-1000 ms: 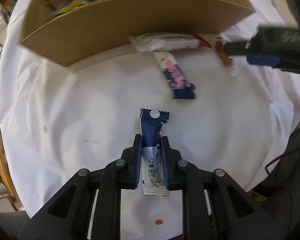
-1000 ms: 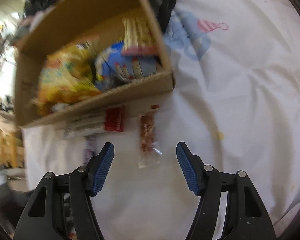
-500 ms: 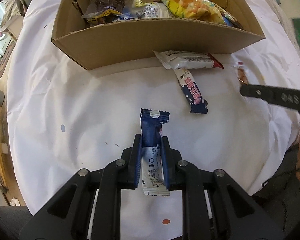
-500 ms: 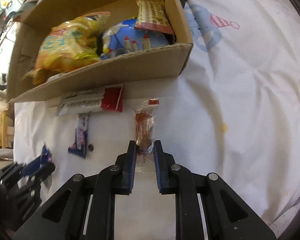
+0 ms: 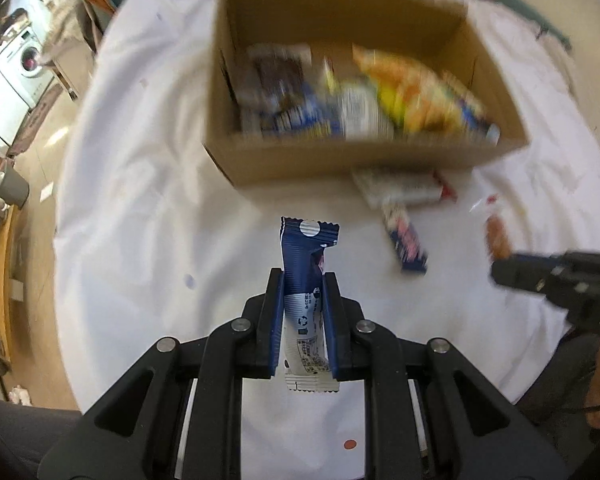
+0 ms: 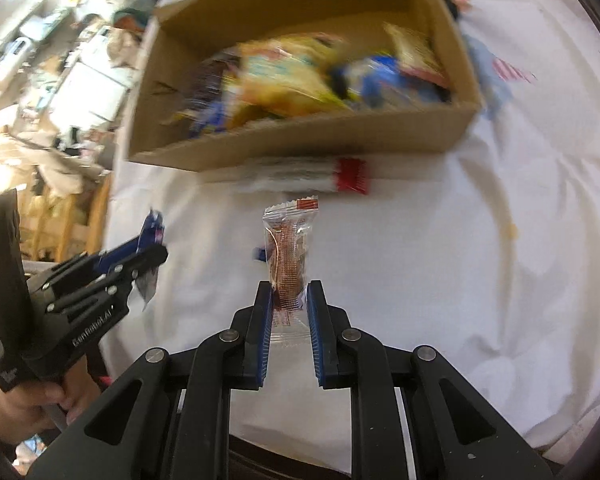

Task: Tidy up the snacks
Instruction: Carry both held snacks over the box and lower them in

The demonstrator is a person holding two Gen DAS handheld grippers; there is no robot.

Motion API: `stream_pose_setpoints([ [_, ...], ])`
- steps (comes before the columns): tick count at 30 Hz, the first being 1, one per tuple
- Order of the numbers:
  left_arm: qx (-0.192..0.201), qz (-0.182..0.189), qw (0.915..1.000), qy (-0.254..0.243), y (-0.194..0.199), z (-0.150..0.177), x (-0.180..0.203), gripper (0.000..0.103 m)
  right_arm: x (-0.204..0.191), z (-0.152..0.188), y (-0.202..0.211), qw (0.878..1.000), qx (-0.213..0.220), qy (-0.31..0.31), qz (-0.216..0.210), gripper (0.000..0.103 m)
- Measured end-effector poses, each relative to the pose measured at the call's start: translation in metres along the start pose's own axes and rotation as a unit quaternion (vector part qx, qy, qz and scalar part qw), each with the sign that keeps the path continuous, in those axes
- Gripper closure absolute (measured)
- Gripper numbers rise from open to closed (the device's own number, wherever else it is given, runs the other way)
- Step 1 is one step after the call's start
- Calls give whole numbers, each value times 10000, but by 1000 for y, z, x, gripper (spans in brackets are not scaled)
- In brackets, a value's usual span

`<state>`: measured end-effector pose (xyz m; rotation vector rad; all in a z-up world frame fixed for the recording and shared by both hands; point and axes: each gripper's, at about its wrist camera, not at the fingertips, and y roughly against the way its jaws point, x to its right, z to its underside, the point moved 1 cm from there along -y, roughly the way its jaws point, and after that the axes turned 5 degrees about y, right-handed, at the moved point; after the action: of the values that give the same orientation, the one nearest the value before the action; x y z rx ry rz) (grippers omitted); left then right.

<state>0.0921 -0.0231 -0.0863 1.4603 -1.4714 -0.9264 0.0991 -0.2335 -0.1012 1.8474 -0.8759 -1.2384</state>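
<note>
My left gripper (image 5: 302,280) is shut on a dark blue snack packet (image 5: 305,264) and holds it above the white cloth, in front of the cardboard box (image 5: 340,160). My right gripper (image 6: 287,292) is shut on a clear packet with a red-brown snack (image 6: 288,258), lifted off the cloth. The box (image 6: 300,148) holds several snack bags. The left gripper shows in the right wrist view (image 6: 140,256), and the right gripper in the left wrist view (image 5: 504,272).
A long white packet with a red end (image 6: 300,176) lies against the box front, also in the left wrist view (image 5: 404,190). A blue and pink bar (image 5: 404,236) lies on the cloth (image 5: 140,200). Furniture and a washing machine (image 5: 16,68) stand at left.
The right gripper closed on the clear packet and lifted it. Both grippers rose and moved toward the box, so the box interior now shows more from above.
</note>
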Motion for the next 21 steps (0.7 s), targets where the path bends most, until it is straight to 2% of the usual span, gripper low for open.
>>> stream_pose_setpoints([
  [3,339,8,9994,35,27,-18,-7,88,-11,-9,11,9994,217,121,-243,85],
  [7,836,43,9962,231,59,-57,-22,88,-18,-22,28,9958,755,209,-483,85],
  [11,1253,172,9908,486,79,-92,-32,88,-14,-37,45,9905,1253,128,-560,85],
  [17,1390,331,9882,553,73,-125,-28,88,0,-63,65,9829,1803,41,-369,85],
  [21,1288,388,9895,537,55,-130,-20,88,17,-76,71,9815,1902,-144,-190,85],
])
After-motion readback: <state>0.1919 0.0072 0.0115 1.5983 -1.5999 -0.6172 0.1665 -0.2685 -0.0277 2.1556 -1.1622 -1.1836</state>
